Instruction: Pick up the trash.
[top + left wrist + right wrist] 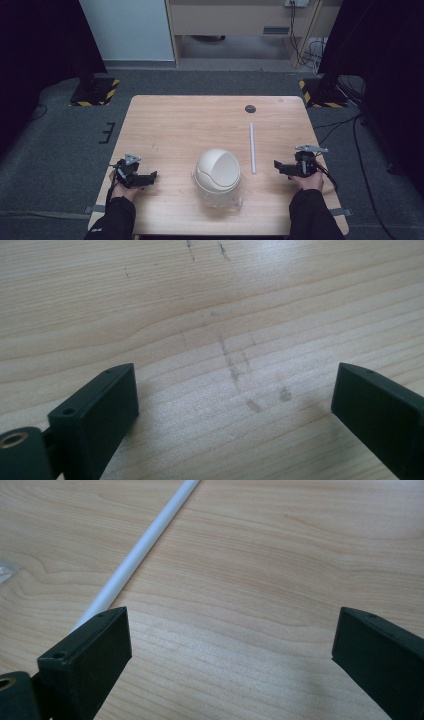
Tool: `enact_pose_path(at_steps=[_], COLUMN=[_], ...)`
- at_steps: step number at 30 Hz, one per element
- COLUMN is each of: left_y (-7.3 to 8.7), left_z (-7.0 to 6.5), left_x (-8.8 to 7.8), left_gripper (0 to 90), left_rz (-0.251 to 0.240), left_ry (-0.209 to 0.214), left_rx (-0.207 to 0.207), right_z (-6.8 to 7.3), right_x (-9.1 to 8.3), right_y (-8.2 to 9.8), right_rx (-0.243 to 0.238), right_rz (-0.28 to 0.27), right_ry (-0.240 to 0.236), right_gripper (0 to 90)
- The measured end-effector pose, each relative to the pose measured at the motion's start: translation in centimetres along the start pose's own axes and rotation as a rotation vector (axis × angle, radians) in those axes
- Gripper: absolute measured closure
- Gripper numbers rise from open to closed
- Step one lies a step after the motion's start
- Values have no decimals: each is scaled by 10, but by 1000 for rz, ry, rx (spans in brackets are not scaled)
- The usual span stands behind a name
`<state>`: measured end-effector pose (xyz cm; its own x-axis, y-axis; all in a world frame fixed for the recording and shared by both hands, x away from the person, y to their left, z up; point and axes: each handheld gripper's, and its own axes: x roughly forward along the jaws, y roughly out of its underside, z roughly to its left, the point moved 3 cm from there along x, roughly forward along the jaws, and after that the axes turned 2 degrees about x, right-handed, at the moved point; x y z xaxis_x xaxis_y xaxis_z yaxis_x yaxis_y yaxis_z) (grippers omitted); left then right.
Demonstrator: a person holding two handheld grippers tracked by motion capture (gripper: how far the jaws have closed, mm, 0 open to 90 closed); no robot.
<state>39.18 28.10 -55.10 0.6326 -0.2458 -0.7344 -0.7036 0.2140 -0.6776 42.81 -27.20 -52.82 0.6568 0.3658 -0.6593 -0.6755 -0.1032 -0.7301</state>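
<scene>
Wooden surface (170, 125) carries a white domed bin (217, 171) on clear plastic near-centre, with a white tube (252, 148) just right of it. Left gripper (151, 176) and right gripper (278, 165) rest at the near corners, jaws wide, empty. Judged start: next, right gripper reaches for the tube.

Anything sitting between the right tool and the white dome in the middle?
Yes: in the high view the white rod lies on the table between the right tool and the white dome, touching neither.
</scene>
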Motion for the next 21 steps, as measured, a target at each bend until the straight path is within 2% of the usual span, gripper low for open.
enact_pose_path(at_steps=[4,6,10,18,21], left_y=[-2,-6,-8,-6,-6], left_z=[0,-2,-4,-10,-10], left_x=[-3,-7,-10,-7,-6], left_gripper=[60,61,65,68,69], left_rz=[-20,-50,-68,-29,-16], left_ry=[9,28,40,43,42], left_rx=[-18,-53,-68,-28,-22], right_z=[2,2,4,7,8], right_x=[-3,-7,-13,-23,-26], right_y=[-3,-6,-10,-18,-22], right_rx=[-7,-7,-15,-27,-51], right_rz=[-14,-26,-49,-102,-117], right_ry=[4,3,2,-5,-1], right_gripper=[32,31,31,26,25])
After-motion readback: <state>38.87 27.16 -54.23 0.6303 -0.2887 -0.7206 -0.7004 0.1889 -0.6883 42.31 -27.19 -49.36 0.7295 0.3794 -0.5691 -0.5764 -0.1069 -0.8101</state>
